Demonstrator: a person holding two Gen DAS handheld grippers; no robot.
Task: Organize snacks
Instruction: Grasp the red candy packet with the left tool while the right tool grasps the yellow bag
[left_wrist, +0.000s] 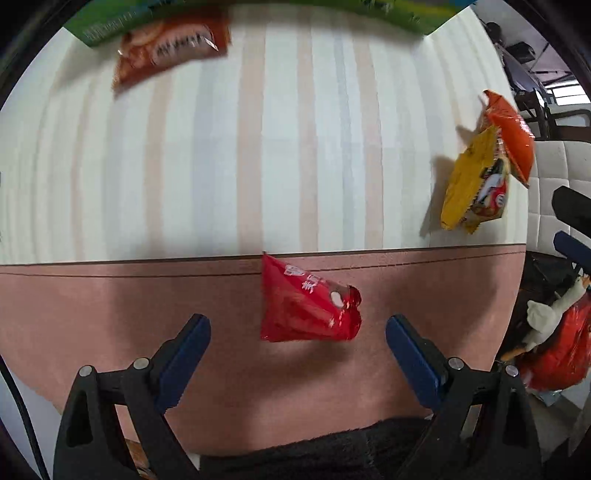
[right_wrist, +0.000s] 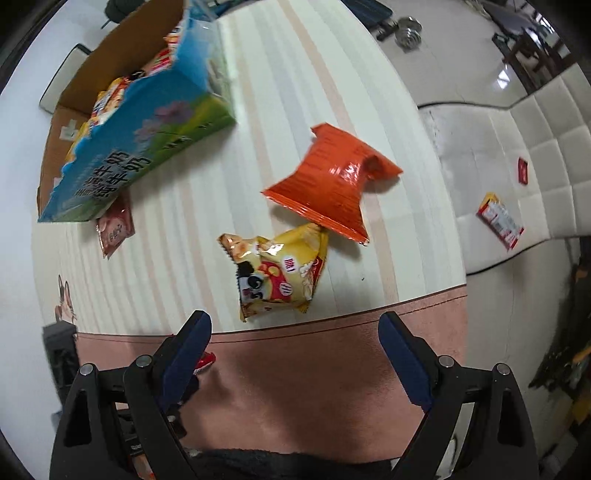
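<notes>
My left gripper (left_wrist: 298, 345) is open, with a red snack packet (left_wrist: 304, 304) lying on the pink table border between and just ahead of its fingers. My right gripper (right_wrist: 294, 347) is open and empty, just short of a yellow snack bag (right_wrist: 280, 275). An orange bag (right_wrist: 332, 184) lies partly over the yellow bag's far end. Both bags also show in the left wrist view, the yellow bag (left_wrist: 471, 184) and the orange bag (left_wrist: 511, 136), at the right table edge. A brown-red packet (left_wrist: 166, 44) lies by the blue-green carton (right_wrist: 140, 144), which holds several snacks.
The striped tablecloth (left_wrist: 258, 147) covers the table. A white padded bench (right_wrist: 517, 166) to the right carries two small packets (right_wrist: 500, 221). A goose toy (left_wrist: 546, 317) and a red bag sit beyond the table's right edge. Part of the red packet shows by my right gripper's left finger (right_wrist: 205, 363).
</notes>
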